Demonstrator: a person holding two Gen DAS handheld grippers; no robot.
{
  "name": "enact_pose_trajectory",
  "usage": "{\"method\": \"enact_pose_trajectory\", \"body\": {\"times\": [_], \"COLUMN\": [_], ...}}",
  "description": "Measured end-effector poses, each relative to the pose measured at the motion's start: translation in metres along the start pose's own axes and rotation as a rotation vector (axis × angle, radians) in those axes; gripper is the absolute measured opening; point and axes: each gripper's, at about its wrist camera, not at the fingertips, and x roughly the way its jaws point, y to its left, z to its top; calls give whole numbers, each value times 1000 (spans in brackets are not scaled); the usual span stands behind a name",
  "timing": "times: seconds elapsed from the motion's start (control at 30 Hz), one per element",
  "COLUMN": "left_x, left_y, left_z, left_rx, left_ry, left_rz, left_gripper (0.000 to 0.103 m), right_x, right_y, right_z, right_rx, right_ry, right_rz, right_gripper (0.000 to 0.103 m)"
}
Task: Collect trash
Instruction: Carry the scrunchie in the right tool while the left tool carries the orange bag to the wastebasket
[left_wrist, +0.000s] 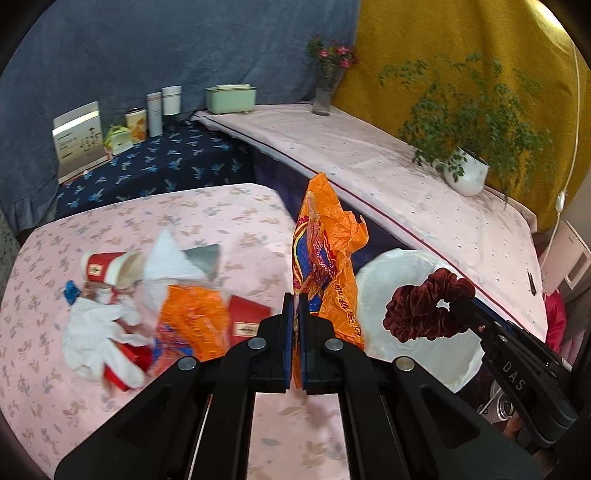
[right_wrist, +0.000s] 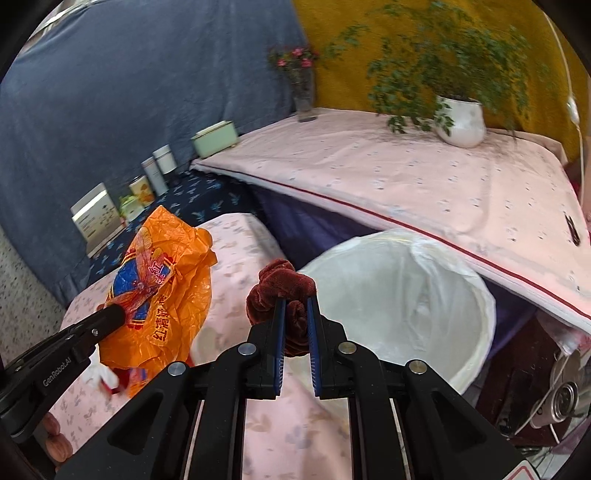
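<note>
Item: left gripper (left_wrist: 295, 306) clamped on orange plastic bag (left_wrist: 325, 254), right gripper (right_wrist: 295, 314) pinching maroon scrunchie (right_wrist: 282, 291); both raised beside lined bin (right_wrist: 424, 295), seemingly for dropping in.

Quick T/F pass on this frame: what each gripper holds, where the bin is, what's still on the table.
1. The left gripper is shut on the orange printed plastic bag. True.
2. The right gripper is open and holds nothing. False: it is shut on the dark red velvet scrunchie.
3. The white-lined round bin stands beside the pink floral table. True.
4. All trash is off the table. False: a red paper cup, white crumpled tissues and another orange wrapper lie there.
5. The white plant pot lies tipped over. False: it stands upright.
</note>
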Motion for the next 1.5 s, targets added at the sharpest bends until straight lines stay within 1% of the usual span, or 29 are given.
{"method": "enact_pose_trajectory", "body": {"times": [0.2, 0.43, 0.67, 0.73, 0.77, 0.83, 0.87, 0.9, 0.93, 1.07, 1.13, 1.2, 1.27, 1.5], "left_x": [23, 51, 72, 75, 75, 76, 76, 75, 74, 70, 69, 67, 65, 58], "left_y": [-43, -86, -103, -106, -105, -105, -105, -104, -103, -100, -97, -93, -88, -64], "left_z": [4, 0, -6, -7, -8, -8, -8, -8, -8, -7, -7, -8, -8, -12], "left_rx": [50, 93, 105, 108, 106, 102, 99, 93, 87, 89, 81, 72, 62, 18], "left_ry": [22, 66, 110, 117, 116, 113, 110, 103, 90, 79, 77, 76, 70, 68], "left_rz": [-42, -87, -104, -106, -106, -100, -93, -88, -85, -79, -75, -68, -60, -23], "left_gripper": [2, 2, 3, 5, 6, 13, 28, 43, 46, 47, 48, 53, 55, 58], "right_x": [5, 12, 22, 23, 22, 22, 22, 22, 22, 20, 18, 16, 14, 7], "right_y": [-47, -80, -94, -96, -96, -96, -97, -97, -96, -92, -88, -85, -81, -62], "right_z": [1, -1, -3, -2, -2, -2, -1, -1, 0, -1, -2, -3, -3, -6], "right_rx": [56, 95, 110, 111, 114, 118, 120, 122, 124, 119, 115, 109, 103, 74], "right_ry": [7, 22, 37, 36, 28, 23, 22, 20, 18, 16, 14, 9, 7, 2], "right_rz": [-56, -93, -109, -110, -116, -119, -119, -121, -122, -116, -115, -117, -113, -96], "right_gripper": [11, 11, 13, 18, 18, 22, 23, 27, 30, 32, 39, 42, 44, 52]}}
